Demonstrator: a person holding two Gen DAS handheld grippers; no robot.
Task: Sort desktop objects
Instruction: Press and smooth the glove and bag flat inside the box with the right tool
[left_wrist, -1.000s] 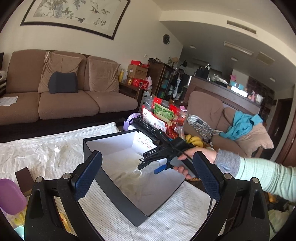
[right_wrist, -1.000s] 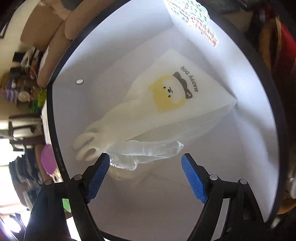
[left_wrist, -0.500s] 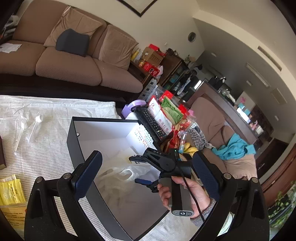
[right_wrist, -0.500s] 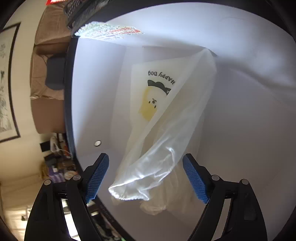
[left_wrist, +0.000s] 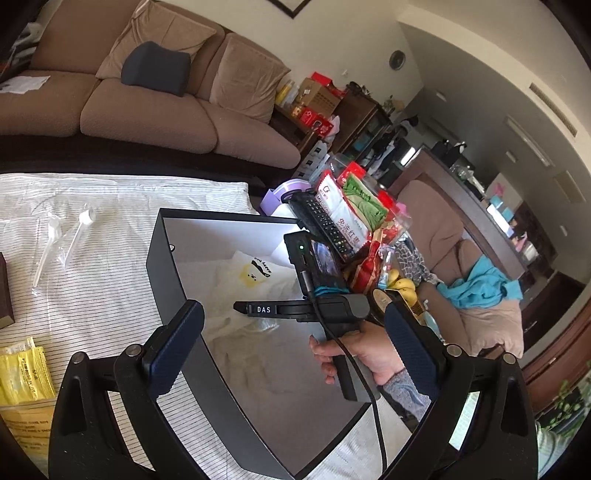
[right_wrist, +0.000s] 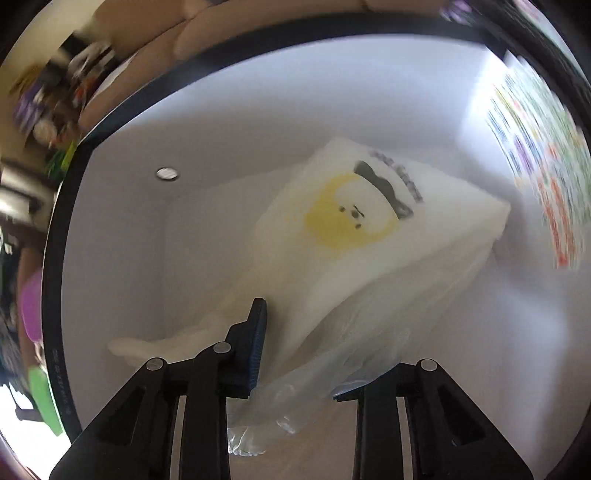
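A black-rimmed box (left_wrist: 168, 280) with a white inside stands on the striped cloth. In it lie a white bag printed with a yellow dog (right_wrist: 343, 221) and a clear crumpled plastic bag (right_wrist: 347, 343). My right gripper (right_wrist: 295, 354) is low inside the box (right_wrist: 110, 229), its jaws partly closed around the clear bag; it also shows in the left wrist view (left_wrist: 258, 309). My left gripper (left_wrist: 291, 347) is open and empty, above the box's near edge.
Yellow sachets (left_wrist: 22, 373) and clear plastic spoons (left_wrist: 66, 236) lie on the cloth left of the box. A brown box (left_wrist: 5, 291) sits at the left edge. Snack packets and a remote (left_wrist: 328, 225) crowd the table behind the box. A sofa (left_wrist: 140, 107) is beyond.
My right gripper has gone down into the box and its jaws have narrowed around the clear bag. My left gripper has tilted and moved closer over the box.
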